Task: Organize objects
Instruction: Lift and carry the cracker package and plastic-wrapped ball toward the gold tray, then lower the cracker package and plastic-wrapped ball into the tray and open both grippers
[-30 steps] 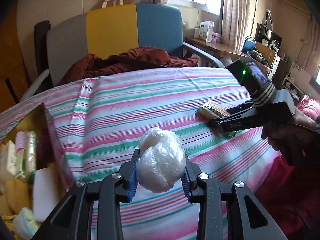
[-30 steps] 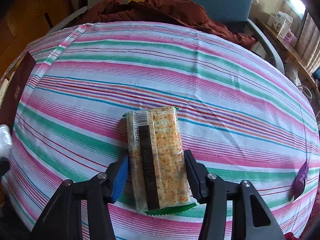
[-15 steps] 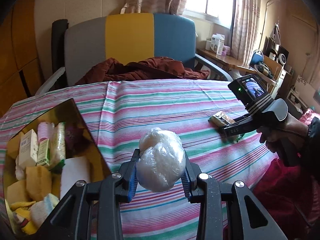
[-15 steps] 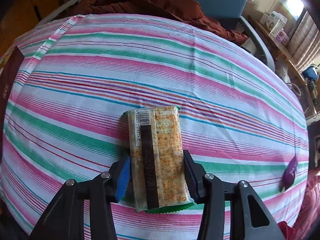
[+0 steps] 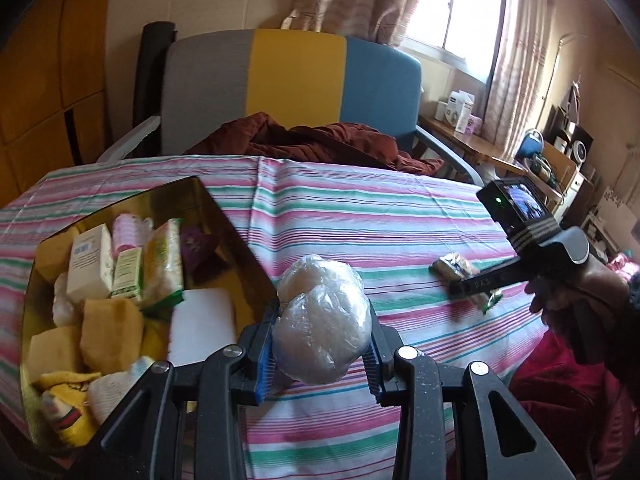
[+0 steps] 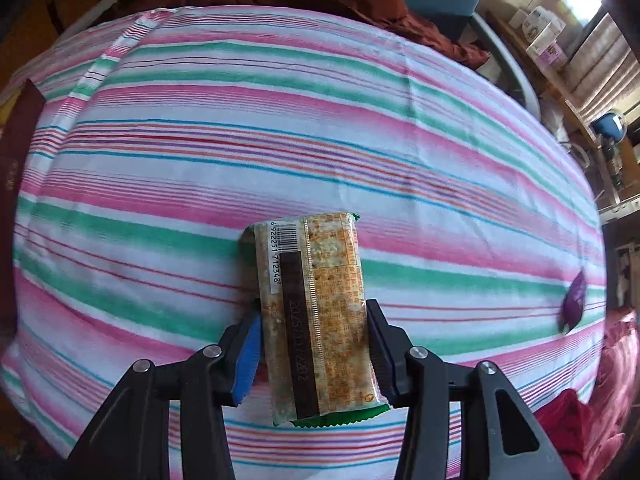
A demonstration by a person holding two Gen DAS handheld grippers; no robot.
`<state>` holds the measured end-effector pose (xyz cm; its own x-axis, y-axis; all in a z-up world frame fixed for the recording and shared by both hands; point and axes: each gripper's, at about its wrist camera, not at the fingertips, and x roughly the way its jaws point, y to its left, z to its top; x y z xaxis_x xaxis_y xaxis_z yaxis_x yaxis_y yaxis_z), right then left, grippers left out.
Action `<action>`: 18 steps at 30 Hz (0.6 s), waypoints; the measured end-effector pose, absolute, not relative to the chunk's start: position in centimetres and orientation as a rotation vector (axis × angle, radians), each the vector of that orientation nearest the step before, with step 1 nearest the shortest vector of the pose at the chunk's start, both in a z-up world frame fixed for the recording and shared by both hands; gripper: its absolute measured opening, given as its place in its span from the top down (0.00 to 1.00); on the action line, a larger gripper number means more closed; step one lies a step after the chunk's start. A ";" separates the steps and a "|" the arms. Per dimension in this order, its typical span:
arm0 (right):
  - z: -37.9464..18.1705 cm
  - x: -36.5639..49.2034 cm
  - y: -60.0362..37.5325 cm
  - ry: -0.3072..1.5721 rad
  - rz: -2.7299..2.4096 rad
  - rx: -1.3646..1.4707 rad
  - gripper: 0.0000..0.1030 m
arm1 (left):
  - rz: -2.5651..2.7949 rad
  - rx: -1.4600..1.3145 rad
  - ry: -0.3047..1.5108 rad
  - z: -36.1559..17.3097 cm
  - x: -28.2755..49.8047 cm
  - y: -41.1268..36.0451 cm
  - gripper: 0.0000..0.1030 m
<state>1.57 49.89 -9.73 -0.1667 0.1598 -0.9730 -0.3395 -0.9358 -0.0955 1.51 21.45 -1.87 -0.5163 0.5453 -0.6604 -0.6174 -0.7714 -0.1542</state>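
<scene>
My left gripper [image 5: 320, 344] is shut on a clear-wrapped bundle of white balls [image 5: 324, 328], held above the striped cloth just right of the gold-lined box [image 5: 224, 216]. The box holds cartons, cracker packets, yellow sponges and small towels. In the right wrist view my right gripper [image 6: 314, 344] points steeply down and is shut on a cracker packet [image 6: 316, 312], barcode side up, both pads pressing on its long edges. The left wrist view shows that right gripper [image 5: 472, 286] in a person's hand at the cloth's right side, with the cracker packet [image 5: 452, 266] in its jaws.
The striped tablecloth [image 6: 280, 152] covers the table. A small purple packet [image 6: 573, 300] lies near its right edge. The box's dark wall [image 6: 20, 140] shows at far left. Behind the table, a grey, yellow and blue chair [image 5: 296, 80] holds a rust-red garment [image 5: 320, 140].
My left gripper has carried the white bundle leftward, bringing the whole open box into view. The right gripper's pads have closed in on the cracker packet.
</scene>
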 end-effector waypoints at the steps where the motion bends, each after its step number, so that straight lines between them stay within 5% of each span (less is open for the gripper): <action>1: -9.8 1.6 49.4 0.216 2.178 -1.783 0.54 | 2.277 -0.944 0.119 -1.9 1.3 20.9 0.64; 18: -8.2 1.4 41.9 0.348 2.414 -1.747 0.54 | 2.429 -1.062 -0.082 -2.5 -1.3 10.6 0.64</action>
<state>1.44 41.95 -8.19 -0.3151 -0.0213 -0.9488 -0.2478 -0.9632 0.1040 -1.33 10.56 -2.53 -0.5810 0.4538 -0.6757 -0.4071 -0.8809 -0.2416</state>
